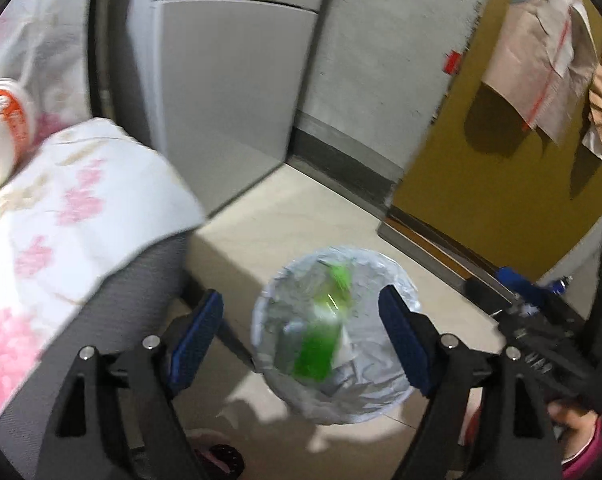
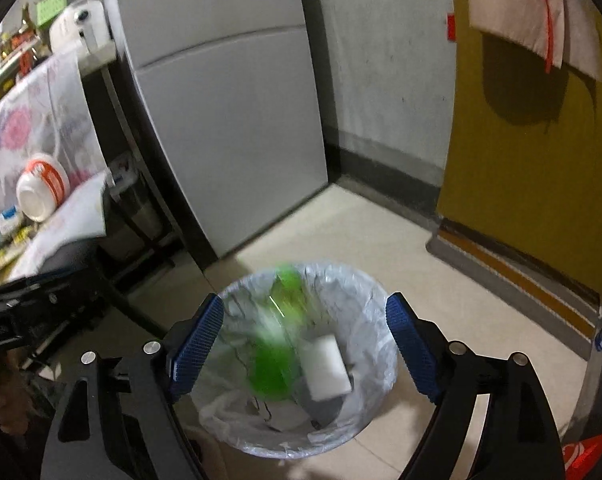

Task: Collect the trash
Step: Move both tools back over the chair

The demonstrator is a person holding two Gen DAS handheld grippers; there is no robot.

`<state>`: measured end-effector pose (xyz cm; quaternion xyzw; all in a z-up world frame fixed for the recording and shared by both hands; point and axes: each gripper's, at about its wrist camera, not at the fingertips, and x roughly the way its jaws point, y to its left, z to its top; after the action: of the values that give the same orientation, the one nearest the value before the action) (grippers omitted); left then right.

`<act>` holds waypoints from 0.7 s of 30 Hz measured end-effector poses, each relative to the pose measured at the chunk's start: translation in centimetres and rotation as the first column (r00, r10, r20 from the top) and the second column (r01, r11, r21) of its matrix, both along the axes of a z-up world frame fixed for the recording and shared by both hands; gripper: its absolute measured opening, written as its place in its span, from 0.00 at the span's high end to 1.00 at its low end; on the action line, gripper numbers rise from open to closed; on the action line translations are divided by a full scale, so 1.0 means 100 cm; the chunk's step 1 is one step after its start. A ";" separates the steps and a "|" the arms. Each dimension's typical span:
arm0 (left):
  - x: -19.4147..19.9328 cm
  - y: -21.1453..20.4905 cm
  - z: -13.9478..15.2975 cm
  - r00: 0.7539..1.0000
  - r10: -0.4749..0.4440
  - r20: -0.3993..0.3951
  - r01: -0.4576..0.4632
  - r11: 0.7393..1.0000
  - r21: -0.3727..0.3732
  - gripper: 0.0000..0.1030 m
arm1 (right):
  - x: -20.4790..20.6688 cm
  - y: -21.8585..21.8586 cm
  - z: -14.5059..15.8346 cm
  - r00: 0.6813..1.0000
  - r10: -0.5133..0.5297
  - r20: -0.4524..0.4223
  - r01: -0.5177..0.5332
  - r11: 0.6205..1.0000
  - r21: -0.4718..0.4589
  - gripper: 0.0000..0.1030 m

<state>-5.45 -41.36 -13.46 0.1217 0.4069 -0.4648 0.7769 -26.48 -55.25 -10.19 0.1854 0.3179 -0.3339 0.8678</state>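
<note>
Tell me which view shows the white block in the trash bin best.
Right wrist view: the white block lies plainly visible beside the green bottle inside the bin. The left wrist view shows only a blurred white sliver behind the bottle.

bottle [image 2: 275,364] in bin [image 2: 377,304] by fridge [image 2: 229,128]

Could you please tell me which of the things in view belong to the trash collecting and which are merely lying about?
Part of the job:
lined bin
green bottle, blurred, over the bin
white block in the bin
left gripper, open
right gripper, open

Merely about:
fridge
orange-and-white bowl
yellow door
floral cloth
</note>
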 end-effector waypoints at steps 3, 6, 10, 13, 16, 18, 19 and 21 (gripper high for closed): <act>0.007 0.017 0.010 0.997 0.064 0.044 -0.064 0.998 -0.001 0.24 | 0.005 0.008 0.023 0.998 0.022 0.059 -0.018 0.998 -0.057 0.20; 0.015 0.040 0.019 0.991 0.119 0.065 -0.119 0.993 -0.007 0.24 | 0.015 0.015 0.041 0.996 0.023 0.083 -0.015 0.996 -0.086 0.20; 0.029 0.071 0.029 0.980 0.184 0.074 -0.183 0.983 -0.019 0.24 | 0.042 0.029 0.054 0.988 0.094 0.123 -0.094 0.996 -0.004 0.30; 0.037 0.095 0.036 0.972 0.227 0.065 -0.224 0.974 -0.038 0.24 | 0.066 0.054 0.067 0.977 0.170 0.133 -0.169 0.985 -0.015 0.34; 0.046 0.125 0.044 0.958 0.275 0.080 -0.273 0.961 -0.037 0.24 | 0.087 0.082 0.080 0.959 0.251 0.129 -0.247 0.968 -0.046 0.34; 0.050 0.145 0.049 0.947 0.307 0.090 -0.305 0.952 -0.035 0.24 | 0.104 0.104 0.089 0.943 0.313 0.116 -0.306 0.949 -0.076 0.34; 0.052 0.156 0.052 0.942 0.322 0.091 -0.320 0.947 -0.037 0.24 | 0.110 0.115 0.092 0.933 0.342 0.110 -0.333 0.939 -0.087 0.33; 0.058 0.180 0.056 0.925 0.367 0.096 -0.366 0.930 -0.032 0.24 | 0.129 0.137 0.098 0.912 0.400 0.092 -0.391 0.915 -0.100 0.33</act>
<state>0.32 -23.33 -7.88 0.0617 0.3799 -0.3073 0.8703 -13.61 -41.56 -0.42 0.1005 0.2867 -0.1527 0.9404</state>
